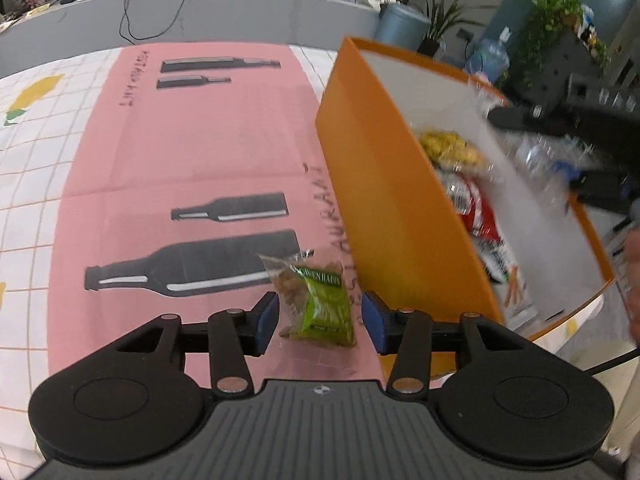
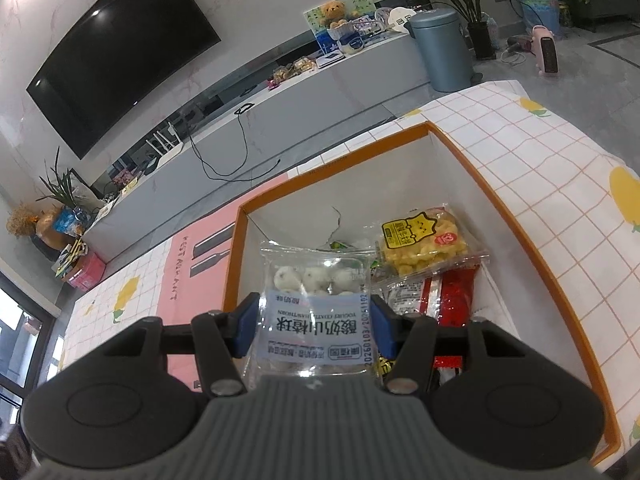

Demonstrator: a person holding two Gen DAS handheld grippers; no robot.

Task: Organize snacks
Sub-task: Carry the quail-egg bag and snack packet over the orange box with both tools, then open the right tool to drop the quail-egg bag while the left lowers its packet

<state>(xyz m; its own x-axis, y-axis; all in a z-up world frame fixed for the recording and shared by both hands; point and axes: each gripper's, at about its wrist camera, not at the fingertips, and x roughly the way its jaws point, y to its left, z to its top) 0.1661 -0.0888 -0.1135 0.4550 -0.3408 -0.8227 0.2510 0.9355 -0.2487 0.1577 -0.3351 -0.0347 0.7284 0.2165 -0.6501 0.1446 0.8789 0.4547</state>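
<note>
1. So, left gripper point(image 1: 320, 318) is wide open, jaws either side of a green raisin packet point(image 1: 316, 304) lying on the pink bottle-print mat point(image 1: 180, 152), not touching it.
2. The orange box point(image 1: 384, 208) wall stands just right of it.
3. Right gripper point(image 2: 313, 322) is over the box, pinching a clear bag of yogurt hawthorn balls point(image 2: 314, 300).
4. Yellow snack pack point(image 2: 424, 246) and red packet point(image 2: 452, 296) lie inside.

- The clear glossy plastic bag of white balls point(image 2: 314, 280) reflected light; its paper-like label looked matt.
- The orange cardboard box point(image 1: 384, 200) had a matt outside and smooth white inner walls.
- The green crinkled plastic snack packet point(image 1: 320, 304) was shiny.
- The pink printed mat point(image 1: 192, 152) looked matt, with fold creases.
</note>
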